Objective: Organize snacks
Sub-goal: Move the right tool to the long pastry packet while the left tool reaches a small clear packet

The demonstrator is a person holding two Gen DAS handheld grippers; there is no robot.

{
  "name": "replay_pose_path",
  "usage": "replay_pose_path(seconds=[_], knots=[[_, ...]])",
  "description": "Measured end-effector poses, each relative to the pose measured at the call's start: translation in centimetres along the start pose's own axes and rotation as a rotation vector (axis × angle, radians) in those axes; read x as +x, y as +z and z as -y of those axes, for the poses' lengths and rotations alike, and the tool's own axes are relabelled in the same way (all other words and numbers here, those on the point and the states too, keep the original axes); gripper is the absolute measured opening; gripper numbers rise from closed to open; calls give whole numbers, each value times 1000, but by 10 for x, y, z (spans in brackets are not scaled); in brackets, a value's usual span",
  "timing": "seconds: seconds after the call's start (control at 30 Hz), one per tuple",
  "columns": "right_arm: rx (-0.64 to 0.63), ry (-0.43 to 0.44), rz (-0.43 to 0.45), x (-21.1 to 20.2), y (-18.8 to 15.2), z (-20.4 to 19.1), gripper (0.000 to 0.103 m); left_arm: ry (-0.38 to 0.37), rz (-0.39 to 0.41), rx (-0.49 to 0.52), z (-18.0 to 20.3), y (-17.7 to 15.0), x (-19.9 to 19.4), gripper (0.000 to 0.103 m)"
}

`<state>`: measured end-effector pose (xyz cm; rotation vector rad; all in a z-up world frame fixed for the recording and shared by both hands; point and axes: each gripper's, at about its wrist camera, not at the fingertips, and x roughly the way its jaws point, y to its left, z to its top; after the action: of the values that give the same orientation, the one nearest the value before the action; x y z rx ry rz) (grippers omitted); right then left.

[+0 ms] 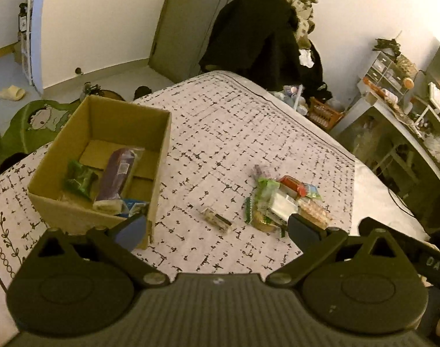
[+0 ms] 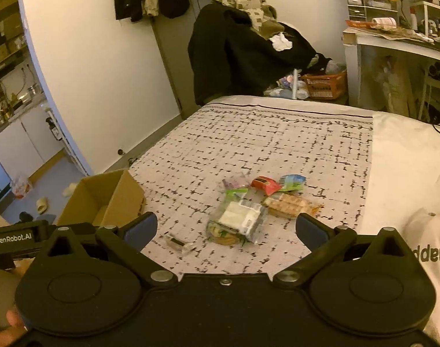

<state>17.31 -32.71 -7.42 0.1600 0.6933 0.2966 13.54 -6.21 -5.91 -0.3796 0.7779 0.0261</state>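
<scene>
An open cardboard box (image 1: 75,217) stands on the patterned bed at the left; it also shows in the right wrist view (image 2: 127,190). Inside lie a purple packet (image 1: 115,176), a green packet (image 1: 79,179) and a blue-white one (image 1: 134,206). A pile of snack packets (image 1: 280,202) lies to the right, with a small dark clear-wrapped snack (image 1: 217,219) beside it. In the right wrist view the pile (image 2: 248,211) and the small snack (image 2: 179,243) lie just ahead. My left gripper (image 1: 217,231) is open and empty above the bed. My right gripper (image 2: 224,228) is open and empty above the pile.
The bedspread (image 1: 234,133) is bare behind the snacks. A chair heaped with dark clothes (image 2: 243,52) stands past the bed's far end. A cluttered desk (image 2: 393,43) and an orange basket (image 2: 325,85) are at the right. A white-clothed body (image 2: 431,260) is at the right edge.
</scene>
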Motion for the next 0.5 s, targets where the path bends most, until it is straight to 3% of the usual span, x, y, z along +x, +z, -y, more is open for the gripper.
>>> replay_pose_path(seconds=[0.23, 0.5], knots=[[66, -26, -28, 11, -7, 26, 103, -4, -14, 27, 3, -2, 13, 103], [98, -51, -55, 26, -18, 41, 101, -70, -44, 78, 12, -5, 36, 102]])
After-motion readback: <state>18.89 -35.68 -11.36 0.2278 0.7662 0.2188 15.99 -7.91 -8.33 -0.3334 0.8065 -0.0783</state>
